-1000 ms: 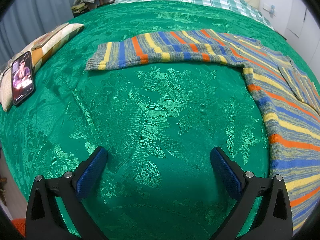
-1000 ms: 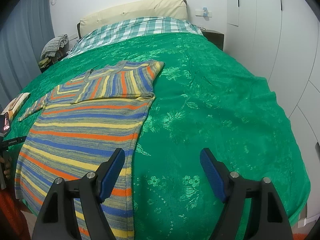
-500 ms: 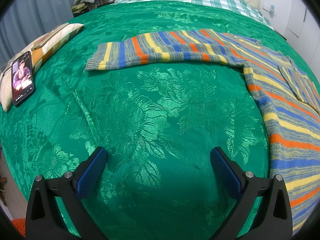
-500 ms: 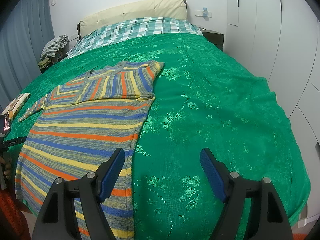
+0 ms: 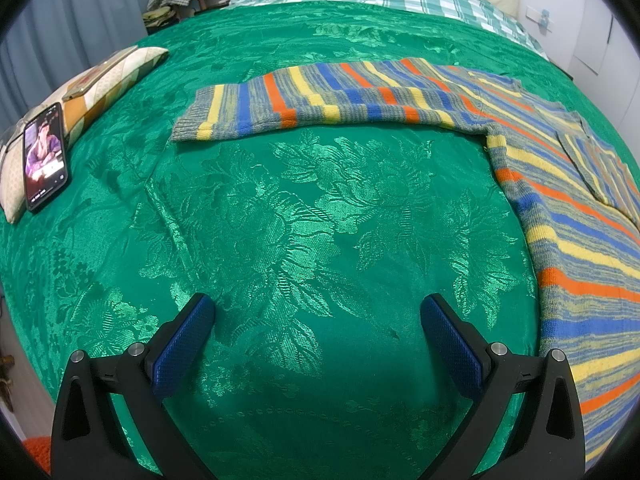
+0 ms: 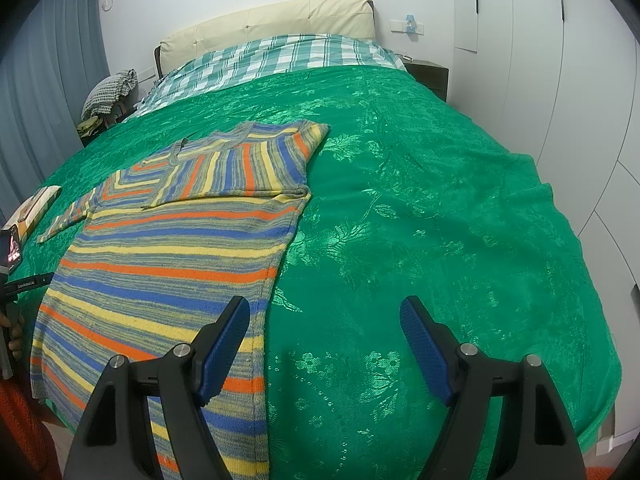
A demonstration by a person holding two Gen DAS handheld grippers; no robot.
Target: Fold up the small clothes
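A striped knit sweater [image 6: 176, 248] in orange, yellow, blue and grey lies flat on the green bedspread [image 6: 420, 208]. Its right sleeve is folded across the chest [image 6: 240, 168]. Its left sleeve [image 5: 320, 100] stretches out flat to the left in the left wrist view, with the body [image 5: 580, 240] at the right edge. My left gripper [image 5: 318, 312] is open and empty above bare bedspread, below the outstretched sleeve. My right gripper [image 6: 325, 316] is open and empty, its left finger over the sweater's right side edge near the hem.
A phone [image 5: 45, 156] with a lit screen lies on a patterned cushion [image 5: 96, 84] at the bed's left edge. A checked blanket [image 6: 280, 60] and cream headboard [image 6: 272, 20] are at the far end. White wardrobe doors [image 6: 560, 60] stand on the right.
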